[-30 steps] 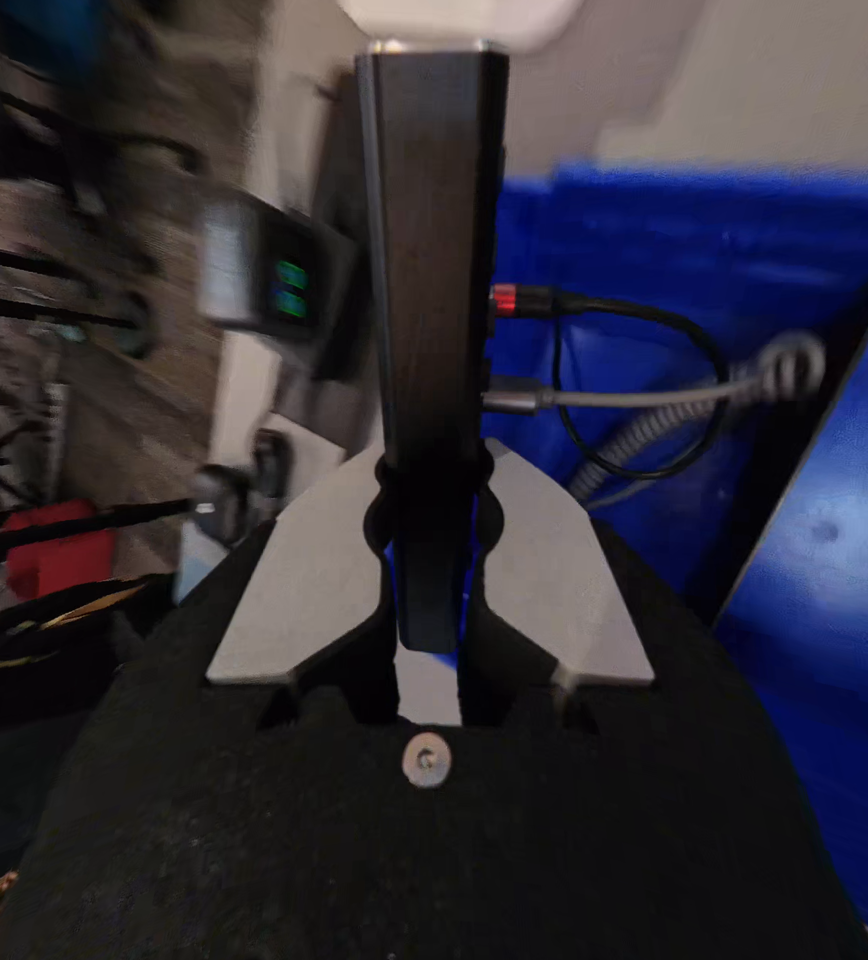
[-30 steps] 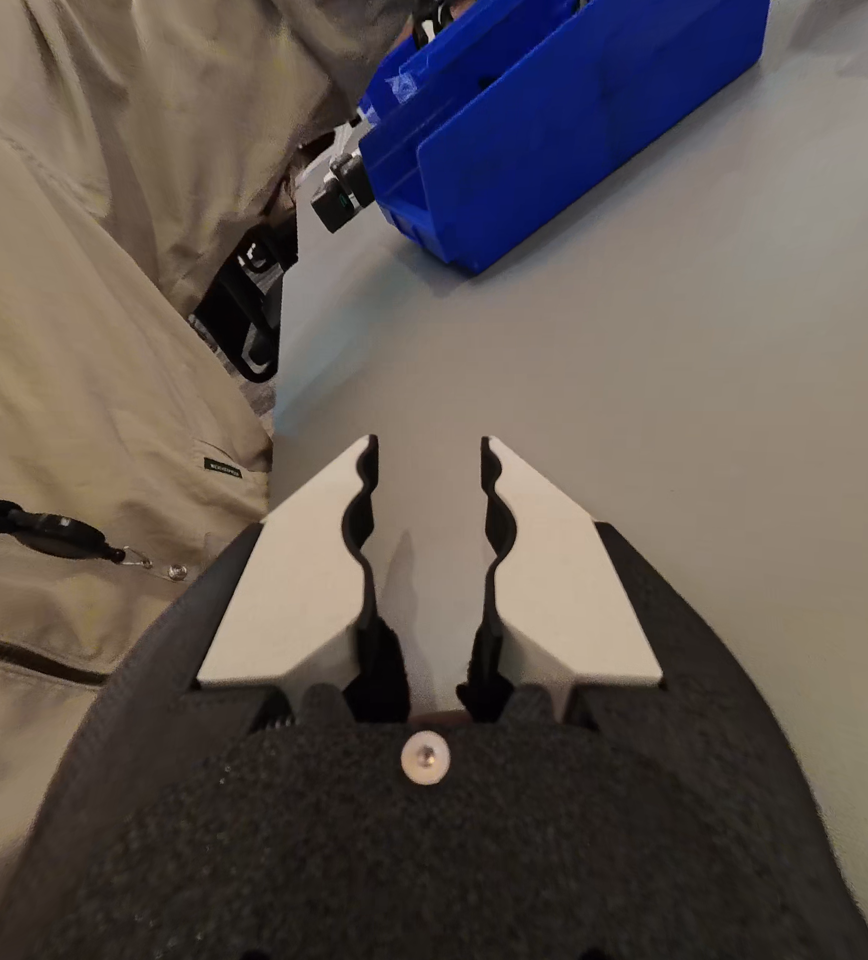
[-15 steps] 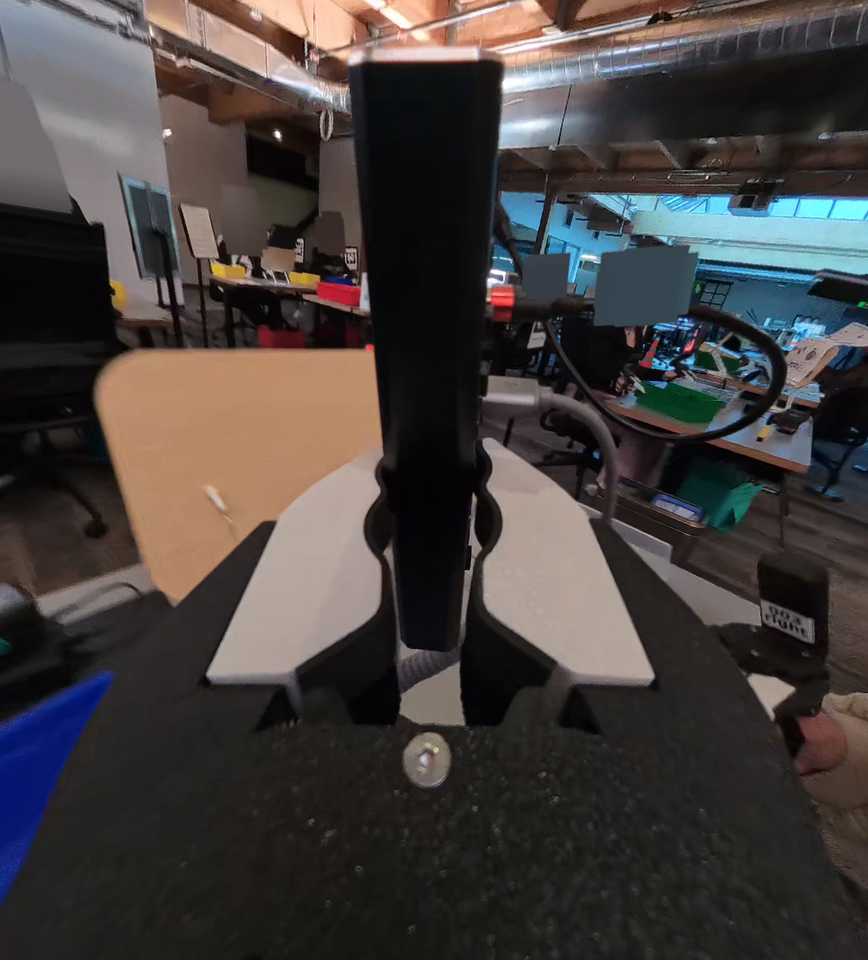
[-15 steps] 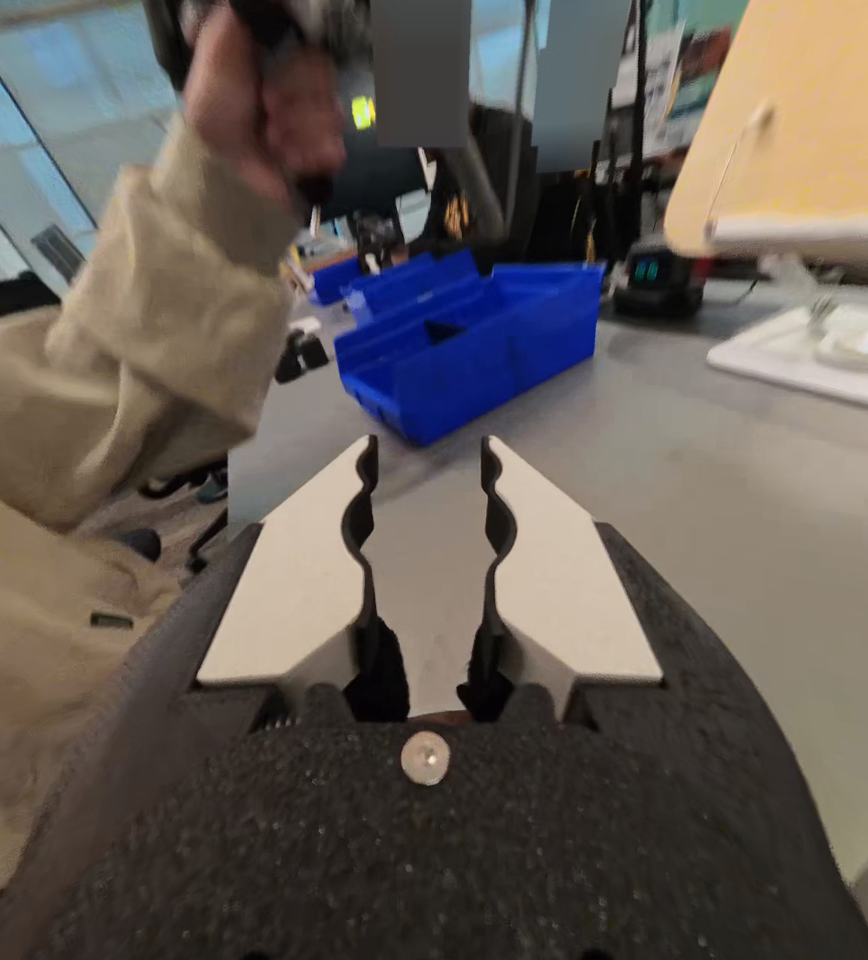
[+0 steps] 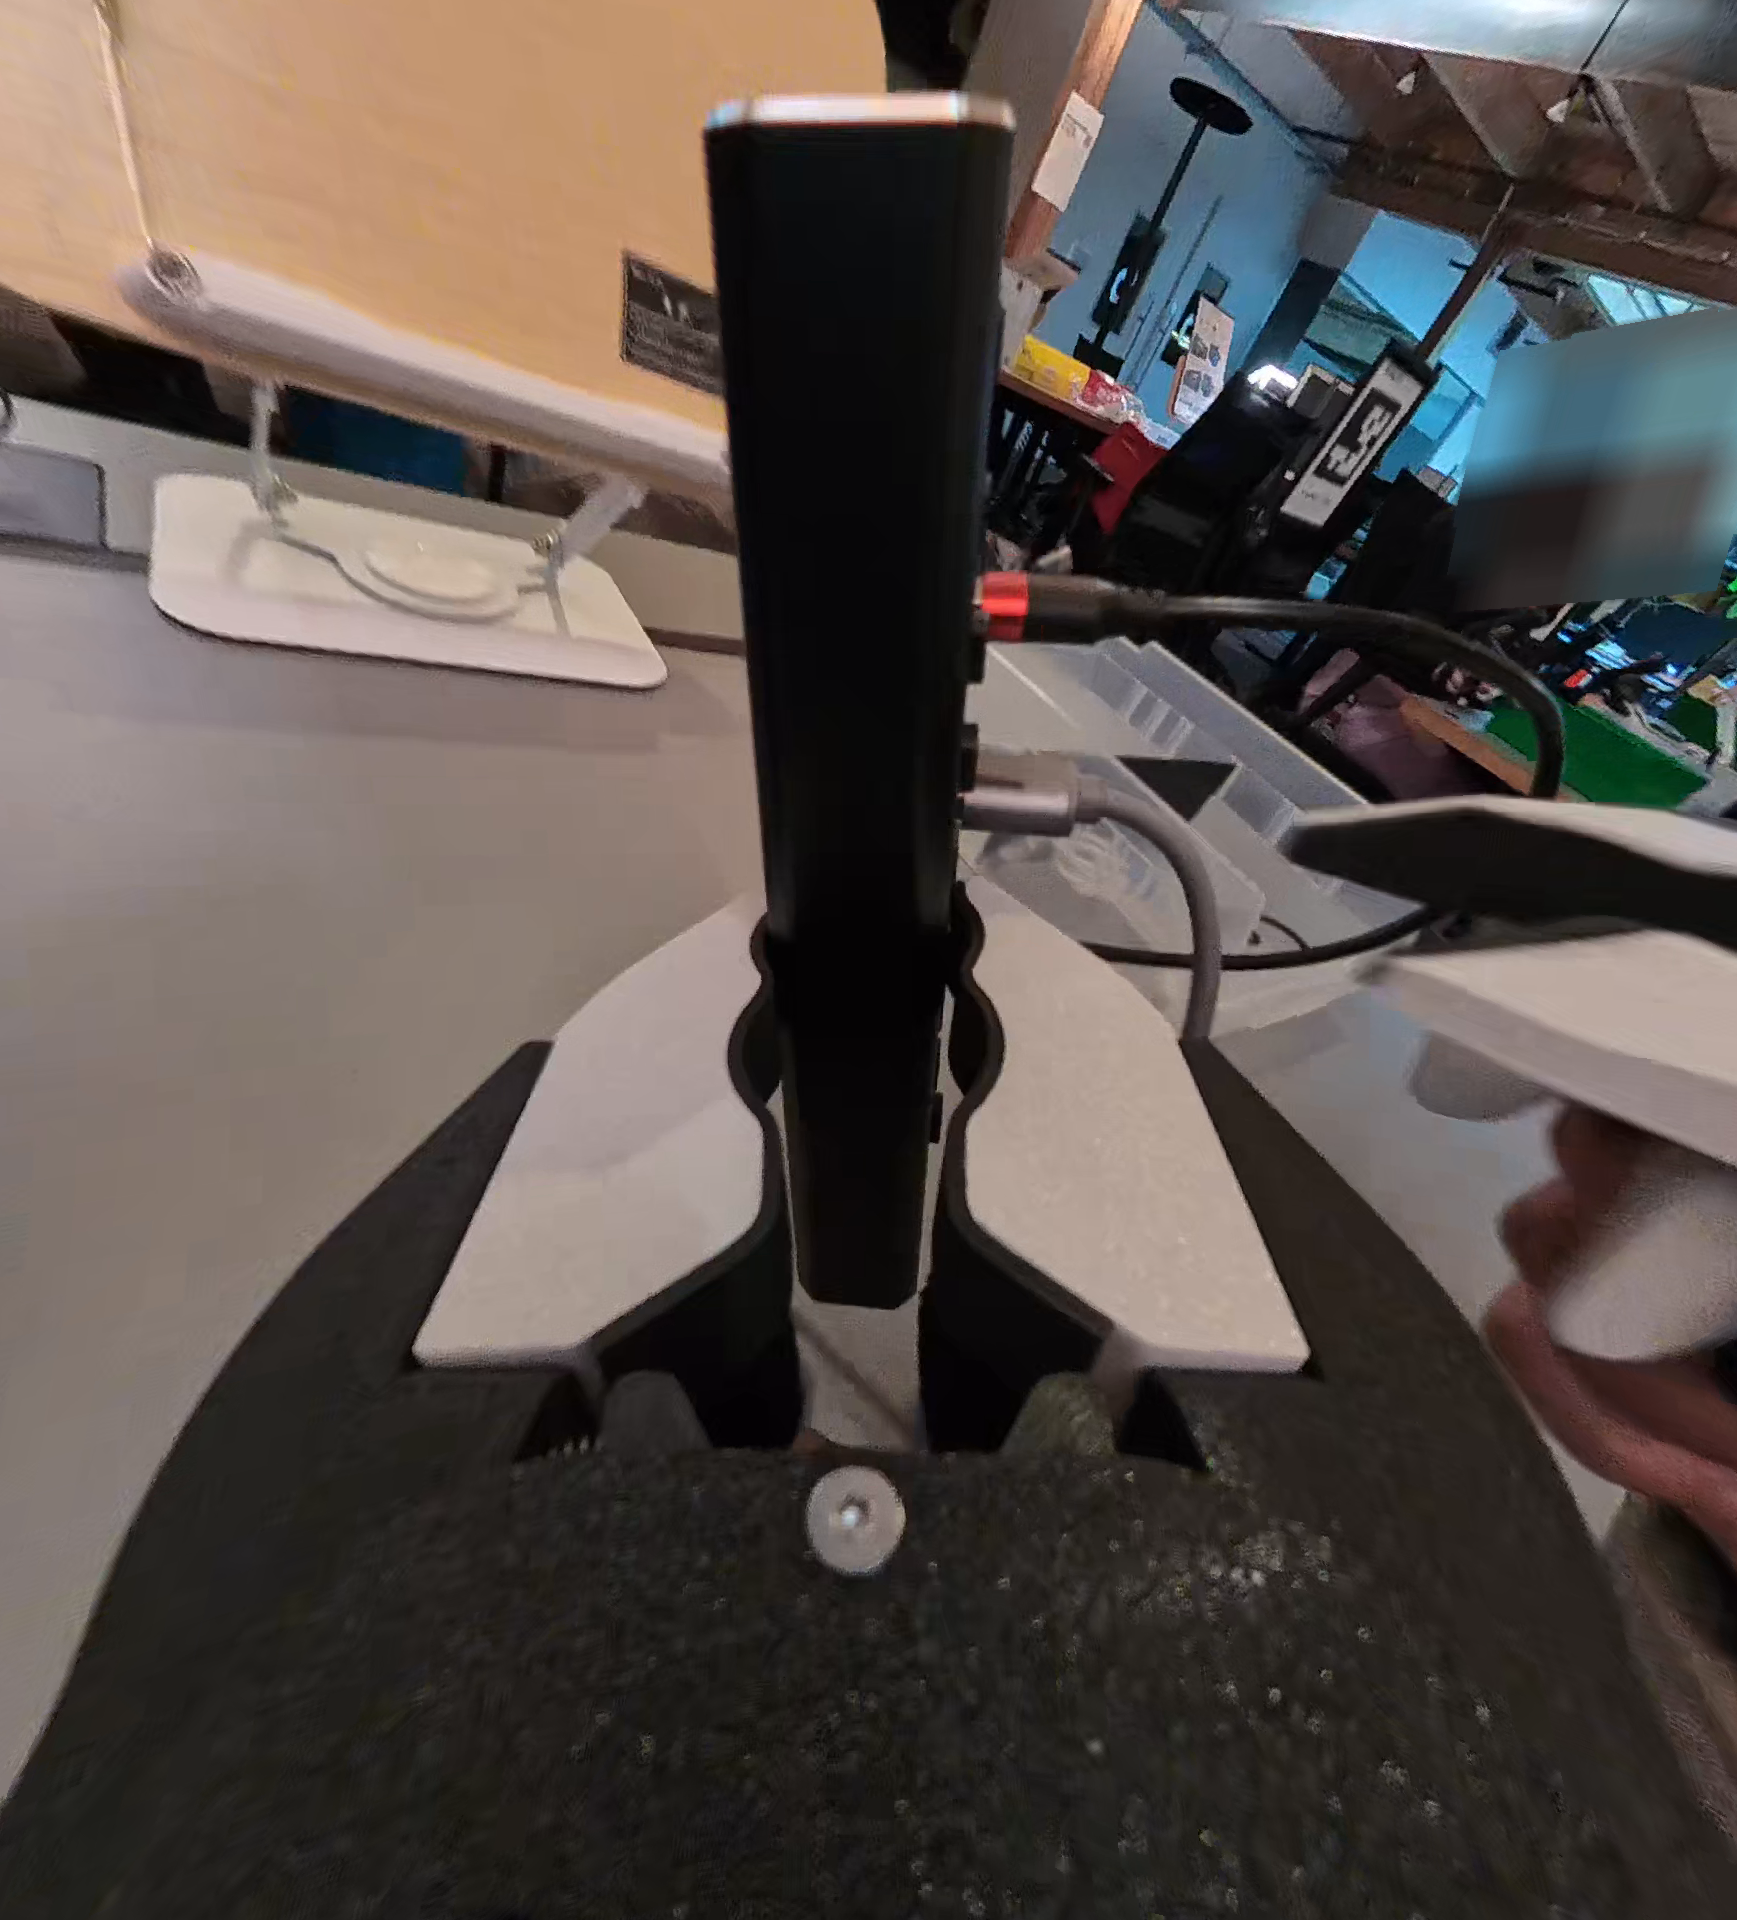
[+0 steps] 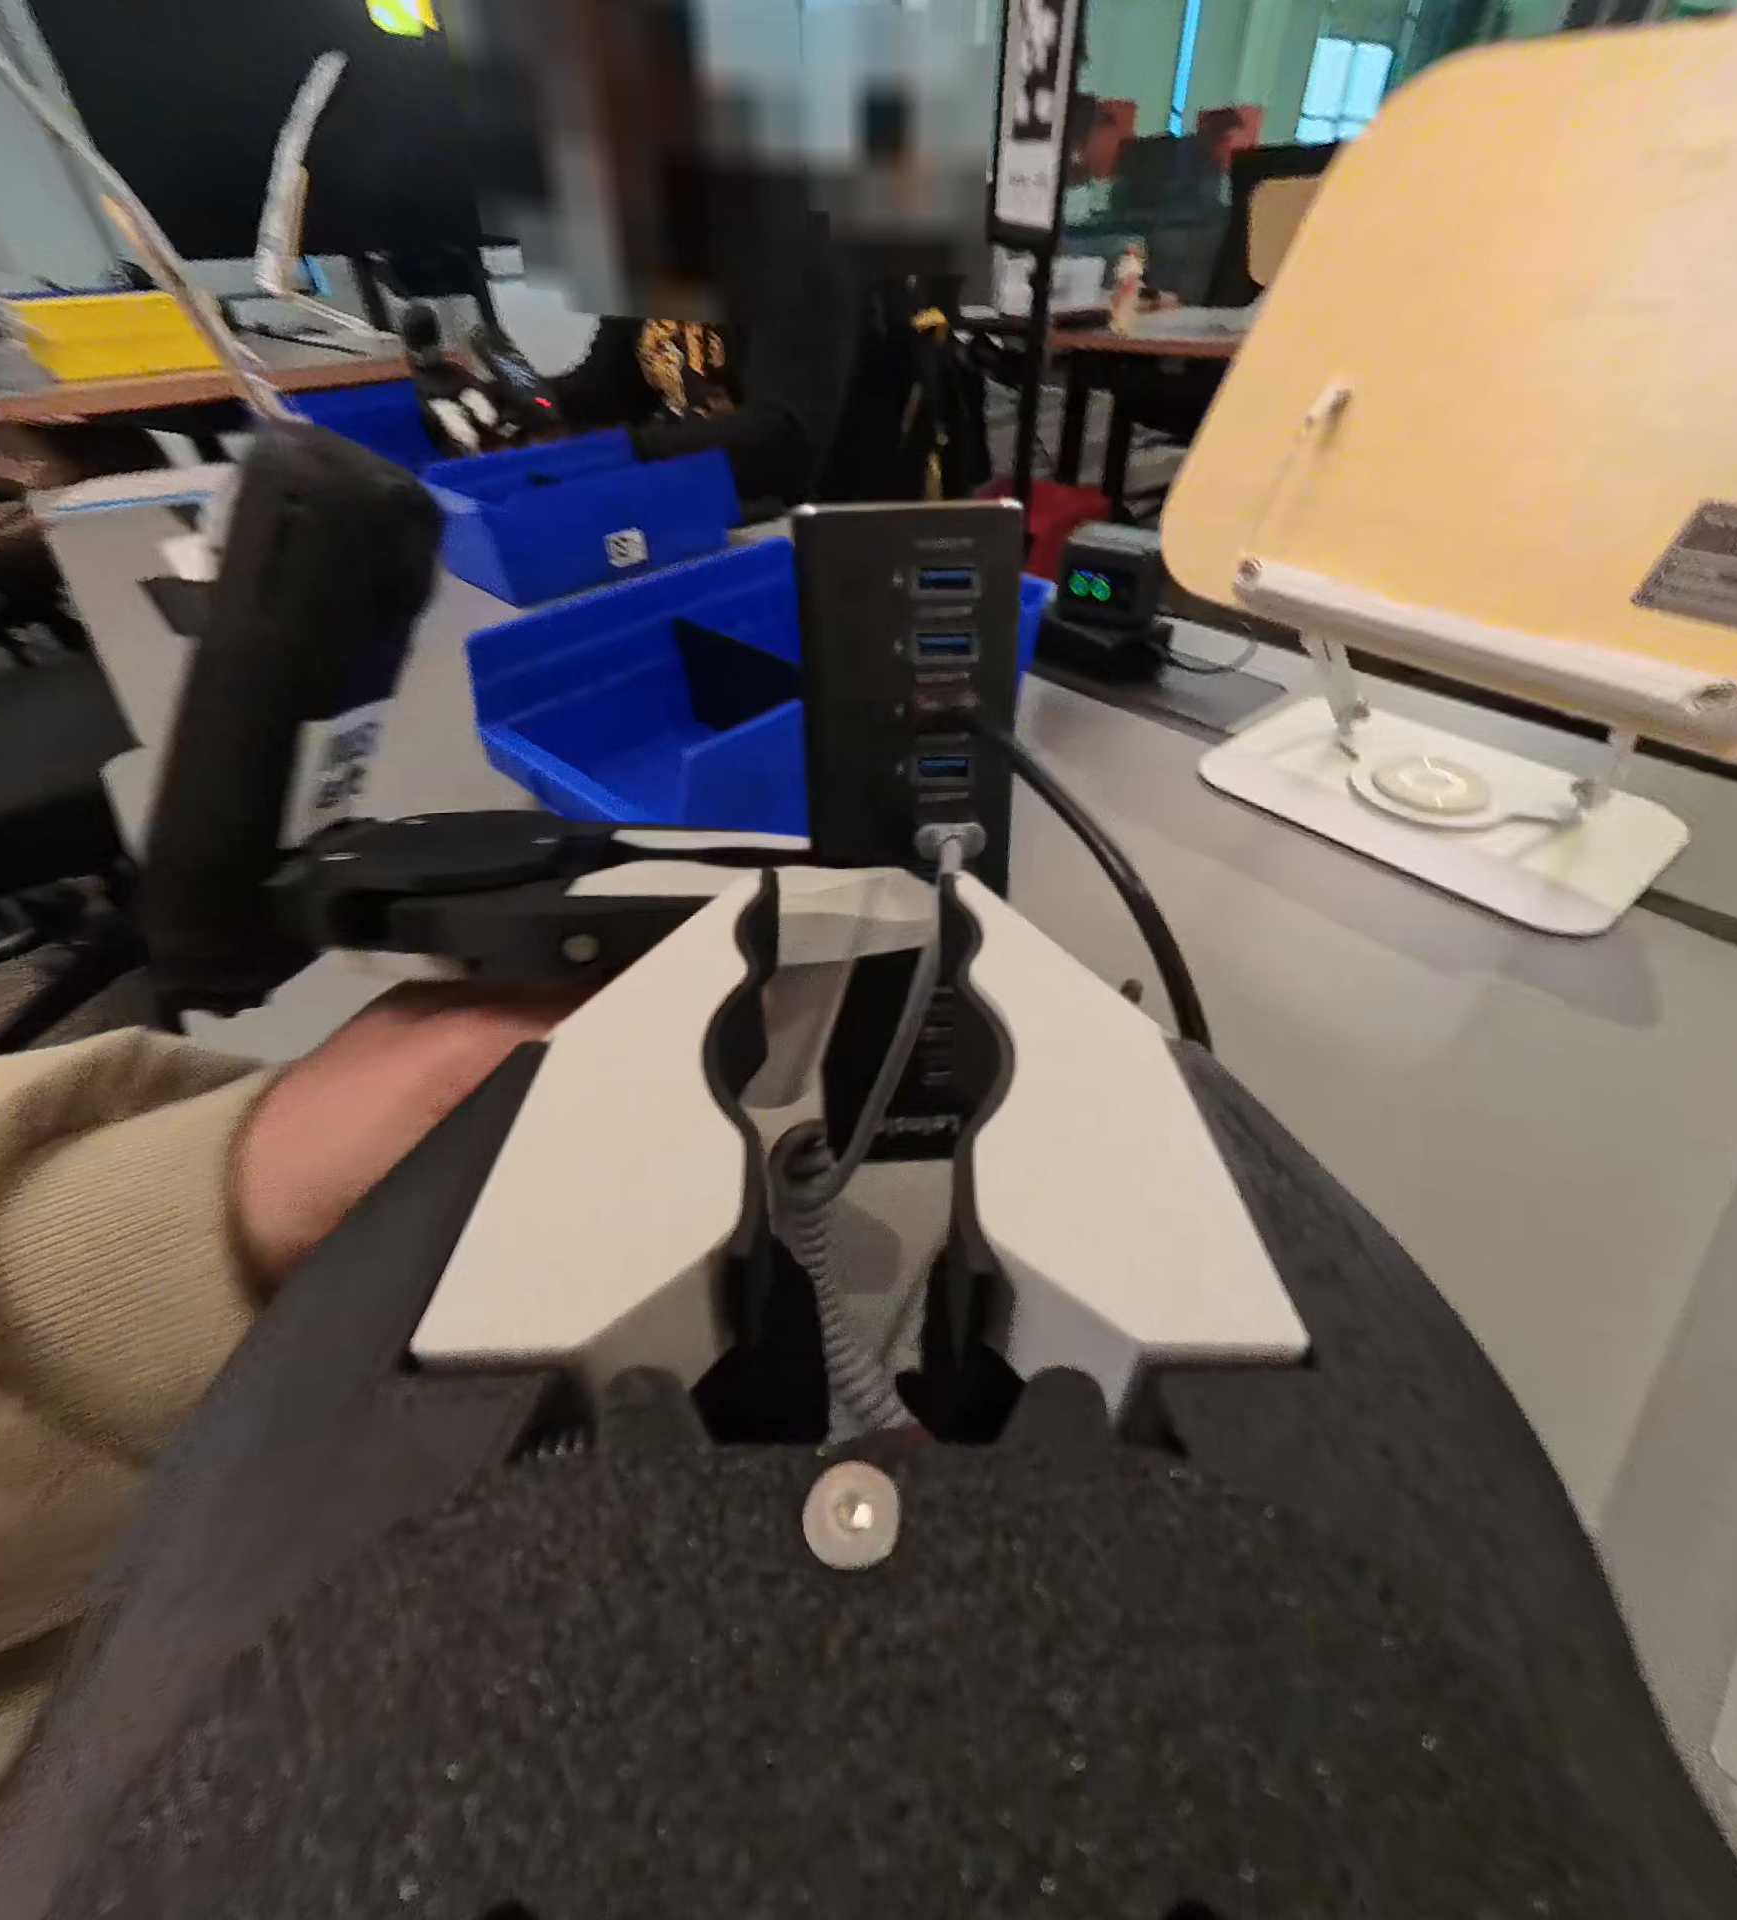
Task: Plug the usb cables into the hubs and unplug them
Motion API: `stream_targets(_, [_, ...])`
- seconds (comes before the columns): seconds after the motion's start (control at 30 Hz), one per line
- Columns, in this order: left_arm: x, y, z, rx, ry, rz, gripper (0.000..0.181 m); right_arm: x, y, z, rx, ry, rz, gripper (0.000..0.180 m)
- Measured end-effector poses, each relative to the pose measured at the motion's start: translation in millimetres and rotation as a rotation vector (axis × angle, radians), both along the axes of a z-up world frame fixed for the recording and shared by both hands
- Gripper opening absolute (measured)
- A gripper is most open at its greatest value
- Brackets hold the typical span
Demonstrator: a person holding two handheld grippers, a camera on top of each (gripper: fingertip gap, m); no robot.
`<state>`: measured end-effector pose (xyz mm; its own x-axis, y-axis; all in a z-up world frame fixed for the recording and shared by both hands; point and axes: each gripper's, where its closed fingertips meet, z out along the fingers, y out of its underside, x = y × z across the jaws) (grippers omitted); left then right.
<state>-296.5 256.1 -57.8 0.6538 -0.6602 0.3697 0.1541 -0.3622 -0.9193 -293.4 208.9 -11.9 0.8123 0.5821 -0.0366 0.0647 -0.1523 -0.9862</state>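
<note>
My left gripper (image 5: 859,997) clamps the black hub (image 5: 848,623) upright above the grey table (image 5: 272,935). My right gripper (image 6: 859,997) gapes, holding nothing, facing the hub's ports where a grey coiled cable (image 6: 833,1247) and a black cable (image 6: 1103,862) sit plugged in.

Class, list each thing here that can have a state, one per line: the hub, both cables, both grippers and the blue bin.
Hub: upright, clamped in left gripper.
Black cable: plugged into hub.
Grey cable: plugged into hub, below the black one.
Right gripper: open, fingers either side of the grey cable.
Blue bin: on the table; contents cannot be seen.
</note>
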Motion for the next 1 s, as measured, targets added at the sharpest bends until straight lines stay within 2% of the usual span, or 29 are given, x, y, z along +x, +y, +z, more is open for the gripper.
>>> stream_targets(0.1, [5, -9, -2, 0.032, 0.020, -0.029, 0.028, 14, 21, -18, 0.008, -0.068, -0.107, 0.032])
stream_targets(0.23, [14, -18, -6, 0.068, 0.075, -0.069, 0.028, 13, 25, -24, -0.007, -0.029, -0.071, 0.026])
stream_targets(0.27, [15, -18, -8, 0.059, 0.072, -0.069, 0.028, 10, 24, -26, -0.013, -0.024, -0.041, 0.017])
stream_targets(0.47, [13, -11, -12, 0.113, 0.170, -0.040, 0.029, 12, 26, -32, 0.027, -0.065, -0.083, 0.016])
stream_targets(0.67, [18, -11, -19, 0.064, 0.156, -0.073, 0.029, 16, 26, -38, 0.011, -0.046, -0.091, 0.016])
stream_targets(0.83, [19, -12, -16, 0.099, 0.176, -0.090, 0.030, 18, 23, -35, 0.038, -0.039, -0.104, 0.015])
stream_targets(0.87, [12, -6, -18, 0.079, 0.180, -0.044, 0.030, 18, 22, -34, 0.045, -0.027, -0.106, 0.016])
stream_targets(0.93, [-33, 33, -34, -0.076, 0.103, 0.115, 0.028, 30, 9, -11, 0.148, -0.017, -0.134, 0.015])
stream_targets(0.97, [-54, 48, -39, -0.139, 0.035, 0.143, 0.028, 34, 2, -2, 0.172, -0.032, -0.131, 0.015])
stream_targets(1.0, [-63, 52, -33, -0.119, 0.021, 0.152, 0.028, 34, -4, 0, 0.157, -0.023, -0.105, 0.016])
